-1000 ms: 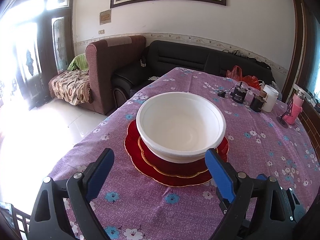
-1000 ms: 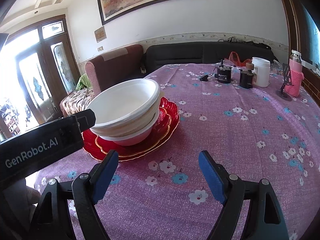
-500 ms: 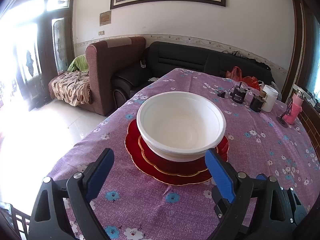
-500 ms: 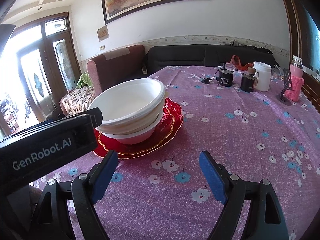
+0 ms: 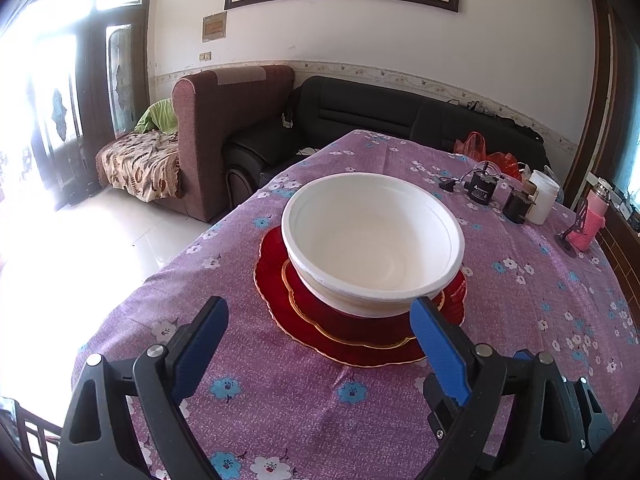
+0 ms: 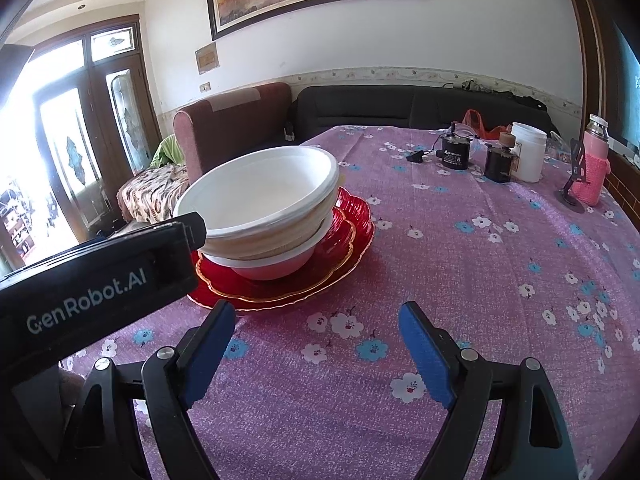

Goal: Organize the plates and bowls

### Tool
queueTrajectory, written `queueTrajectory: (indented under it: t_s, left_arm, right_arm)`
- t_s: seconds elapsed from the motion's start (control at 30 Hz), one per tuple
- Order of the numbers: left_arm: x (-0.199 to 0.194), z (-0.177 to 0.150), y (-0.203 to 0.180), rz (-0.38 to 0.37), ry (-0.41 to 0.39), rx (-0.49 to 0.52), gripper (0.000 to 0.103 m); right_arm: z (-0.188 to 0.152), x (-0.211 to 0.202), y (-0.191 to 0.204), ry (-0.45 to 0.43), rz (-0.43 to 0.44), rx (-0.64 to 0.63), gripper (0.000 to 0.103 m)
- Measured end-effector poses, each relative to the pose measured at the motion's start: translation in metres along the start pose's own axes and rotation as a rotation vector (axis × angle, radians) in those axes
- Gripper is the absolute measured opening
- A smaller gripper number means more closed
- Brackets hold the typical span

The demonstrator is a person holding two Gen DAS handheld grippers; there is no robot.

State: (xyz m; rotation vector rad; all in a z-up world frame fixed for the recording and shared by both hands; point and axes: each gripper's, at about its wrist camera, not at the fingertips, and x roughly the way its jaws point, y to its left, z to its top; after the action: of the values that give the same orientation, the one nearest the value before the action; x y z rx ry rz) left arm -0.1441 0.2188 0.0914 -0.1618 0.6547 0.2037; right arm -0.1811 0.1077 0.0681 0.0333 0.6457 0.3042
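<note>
Several white bowls [image 5: 372, 240] [image 6: 264, 208] are nested in a stack on red gold-rimmed plates [image 5: 320, 320] [image 6: 340, 248], which lie on the purple flowered tablecloth. My left gripper [image 5: 318, 340] stands open just short of the stack, nothing between its blue pads. My right gripper [image 6: 316, 344] is open too, over bare cloth to the right of the plates and apart from them. In the right wrist view the black body of the left gripper crosses the left side and hides part of the plates' near left rim.
At the table's far right stand a white jar [image 6: 528, 152], two small dark containers [image 6: 454, 152], a pink bottle [image 6: 592, 168] and a black stand [image 6: 574, 184]. A brown armchair [image 5: 228, 120] and black sofa [image 5: 392, 108] lie beyond the far edge. The table's left edge [image 5: 168, 276] drops to the tiled floor.
The stack of bowls and plates has not moved. Both views have shifted only slightly; in the right wrist view the stack sits a little further right than a second ago.
</note>
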Motion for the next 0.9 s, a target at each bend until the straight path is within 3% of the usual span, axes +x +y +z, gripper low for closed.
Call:
queueTrajectory:
  t_s: [0.6,0.9]
  left_arm:
    - [0.001,-0.004,0.005,-0.001,0.015,-0.006,0.092]
    - [-0.036,0.000,-0.004,0.038,-0.095,0.003,0.092]
  right_arm:
    - [0.001,0.001,-0.006,0.011,-0.032,0.010,0.088]
    - [0.002,-0.013,-0.018,-0.019,-0.019,0.030,0.088]
